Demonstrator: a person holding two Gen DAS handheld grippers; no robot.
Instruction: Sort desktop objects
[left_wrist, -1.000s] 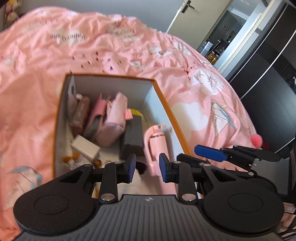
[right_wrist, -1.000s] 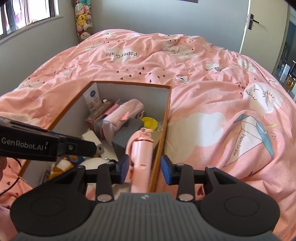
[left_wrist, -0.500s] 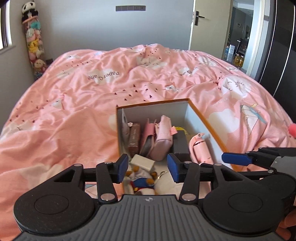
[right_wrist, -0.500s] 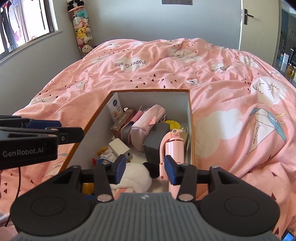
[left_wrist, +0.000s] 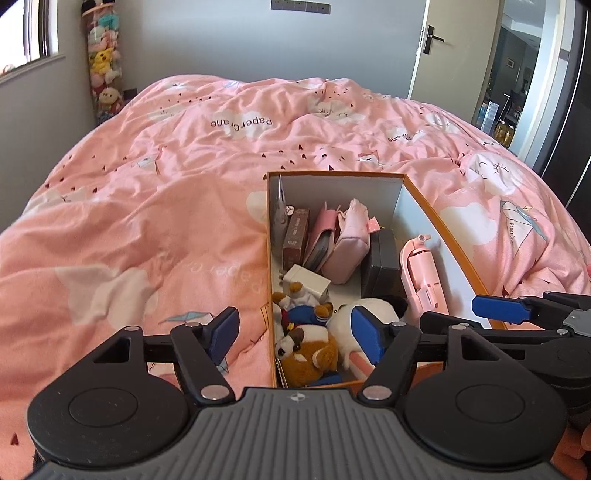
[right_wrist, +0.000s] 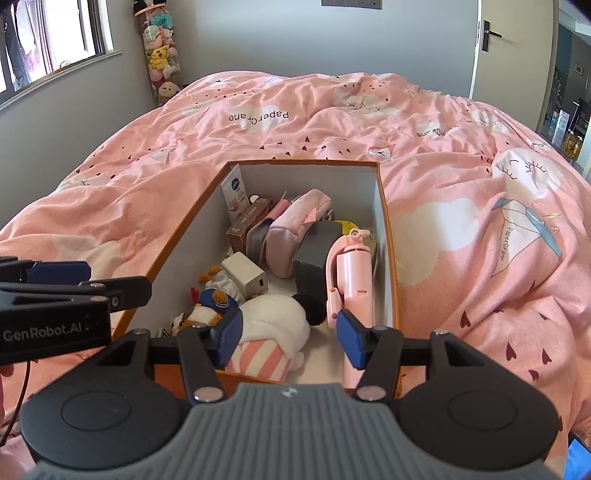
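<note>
Lying beyond both jaws (apart): box (left_wrist: 417, 195).

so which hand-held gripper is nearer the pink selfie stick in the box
Right. The right hand-held gripper hangs open over the box's near end, one finger right beside the pink selfie stick. The left hand-held gripper straddles the box's opposite wall, farther off.

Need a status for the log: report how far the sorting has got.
Done: the orange box on the bed already holds the pink selfie stick, white charger and plush toys. In hand: nothing; left gripper and right gripper hover open. Left: nothing loose visible on the duvet.
</note>
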